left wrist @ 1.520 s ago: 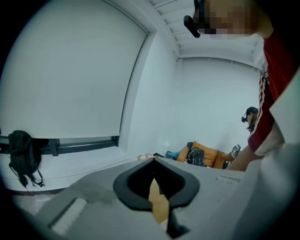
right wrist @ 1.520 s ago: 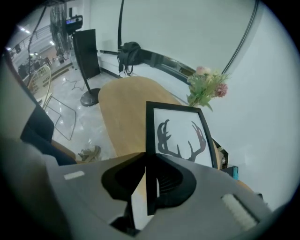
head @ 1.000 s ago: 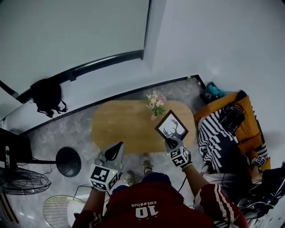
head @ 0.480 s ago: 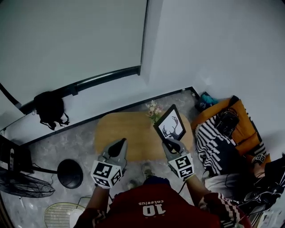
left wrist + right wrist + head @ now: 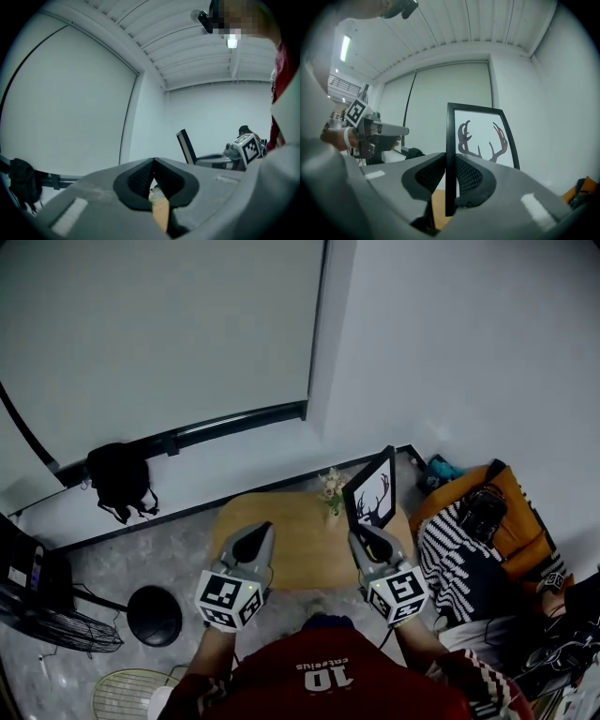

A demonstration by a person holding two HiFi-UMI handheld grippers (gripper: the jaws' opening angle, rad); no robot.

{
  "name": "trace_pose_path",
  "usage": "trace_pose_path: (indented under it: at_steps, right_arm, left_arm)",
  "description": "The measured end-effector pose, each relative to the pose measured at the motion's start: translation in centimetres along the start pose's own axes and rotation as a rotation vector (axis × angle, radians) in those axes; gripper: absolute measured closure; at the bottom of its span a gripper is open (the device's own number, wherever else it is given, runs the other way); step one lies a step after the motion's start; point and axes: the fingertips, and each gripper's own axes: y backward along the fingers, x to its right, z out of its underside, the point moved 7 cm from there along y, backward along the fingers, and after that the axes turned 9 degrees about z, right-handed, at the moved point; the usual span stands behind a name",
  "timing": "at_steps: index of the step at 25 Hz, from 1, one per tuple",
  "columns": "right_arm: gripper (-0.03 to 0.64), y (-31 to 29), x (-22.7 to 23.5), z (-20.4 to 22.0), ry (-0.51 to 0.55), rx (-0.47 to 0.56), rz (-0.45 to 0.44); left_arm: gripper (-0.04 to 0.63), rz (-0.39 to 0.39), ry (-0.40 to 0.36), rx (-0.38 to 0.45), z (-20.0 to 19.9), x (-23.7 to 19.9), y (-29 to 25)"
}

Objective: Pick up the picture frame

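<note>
The picture frame (image 5: 373, 495) is black with a white print of dark antlers. It hangs upright in the air above the wooden table (image 5: 291, 540). My right gripper (image 5: 361, 532) is shut on its lower left edge. In the right gripper view the frame's black edge (image 5: 449, 140) stands clamped between the two pads, and the antler print (image 5: 480, 136) faces the camera. My left gripper (image 5: 251, 542) is held level to the left of the frame, shut, with nothing in it. The left gripper view shows its pads (image 5: 140, 176) touching and the frame (image 5: 186, 146) edge-on at the right.
A small vase of flowers (image 5: 332, 488) stands on the table's far side, just left of the frame. An orange seat with a striped cloth (image 5: 459, 540) is at the right. On the floor at the left are a black bag (image 5: 117, 479), a round black base (image 5: 155, 615) and a fan (image 5: 56, 624).
Both grippers have risen. The right one has lifted the frame clear of the table and turned it from a tilted lie to upright.
</note>
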Motion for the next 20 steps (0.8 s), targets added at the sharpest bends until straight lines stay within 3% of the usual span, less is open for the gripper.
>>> trace_pose_path:
  at_steps: [7,20]
  right_arm:
    - [0.546,-0.2,-1.8,-2.2,-0.065,0.066,0.049]
    - [0.548,0.2,-1.0,-2.5,-0.114,0.078,0.176]
  left_arm:
    - [0.597,-0.049,-0.054,0.048,-1.7,-1.2,2.5]
    - [0.597,-0.084,-0.068,0.023,-1.7,-2.0,2.5]
